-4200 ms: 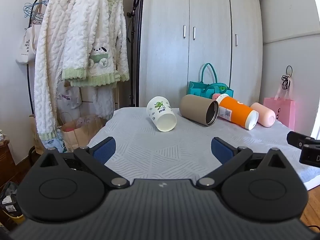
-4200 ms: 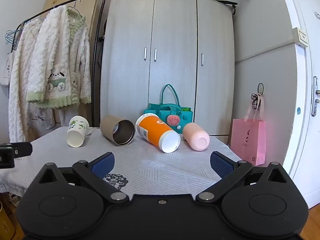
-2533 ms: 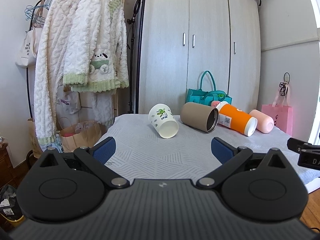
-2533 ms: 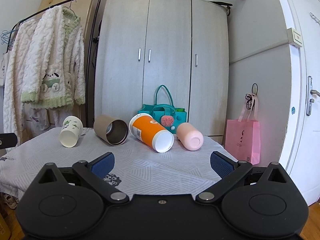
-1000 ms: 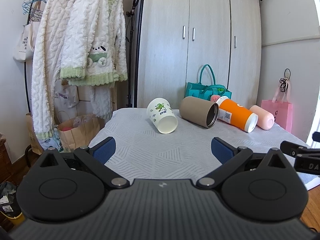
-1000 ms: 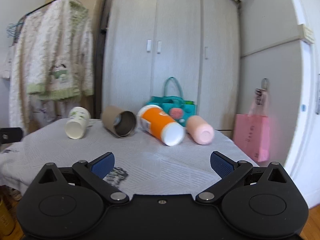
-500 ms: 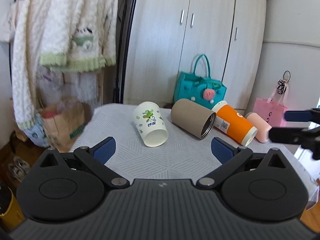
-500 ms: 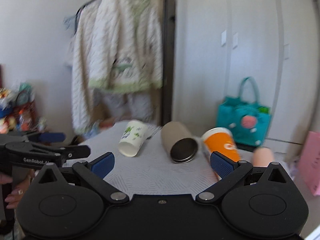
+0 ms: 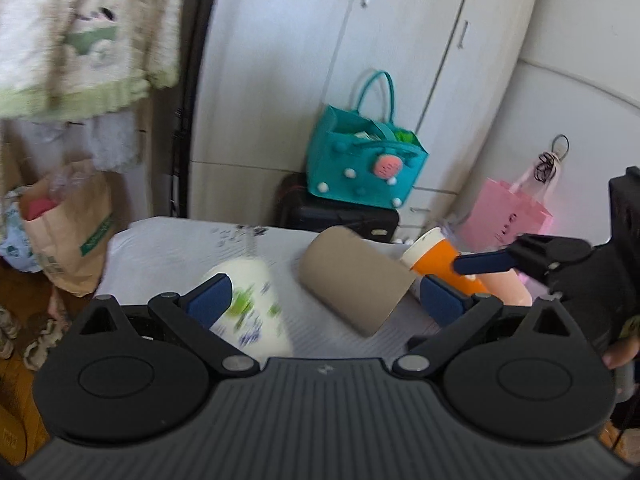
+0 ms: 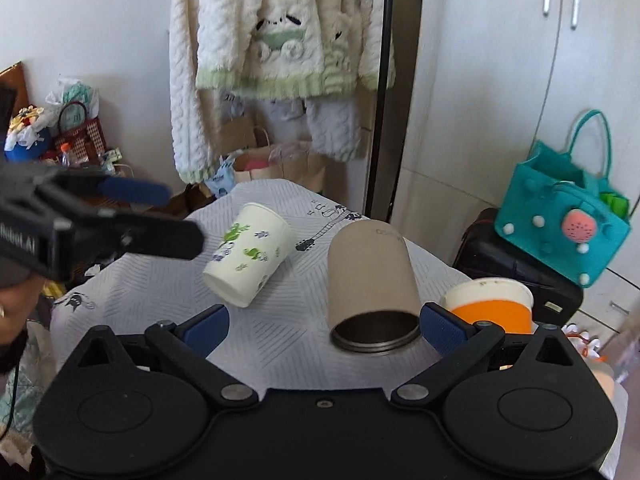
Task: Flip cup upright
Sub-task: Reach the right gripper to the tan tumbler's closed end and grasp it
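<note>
Several cups lie on their sides on the white-clothed table [image 10: 280, 340]. The white paper cup with green prints [image 10: 248, 254] lies at the left, blurred in the left wrist view [image 9: 250, 308]. The tan metal-lined cup [image 10: 370, 276] lies beside it, also in the left wrist view [image 9: 356, 280]. The orange cup [image 10: 490, 306] is at the right, and in the left wrist view [image 9: 438, 258]. A pink cup [image 9: 504, 288] lies behind it. My left gripper [image 9: 324, 300] is open above the white and tan cups. My right gripper [image 10: 324, 328] is open over the tan cup's mouth. Both are empty.
A teal bag [image 10: 560, 216] on a black case [image 10: 516, 272] stands behind the table. A pink bag [image 9: 504, 216] hangs at the right by the wardrobe [image 9: 360, 80]. A clothes rack with fluffy robes [image 10: 276, 40] and paper bags [image 9: 68, 232] stand at the left.
Both grippers have moved forward and down over the table, close to the cups. The right gripper swung left, now facing the tan cup's mouth. The jaws stayed open.
</note>
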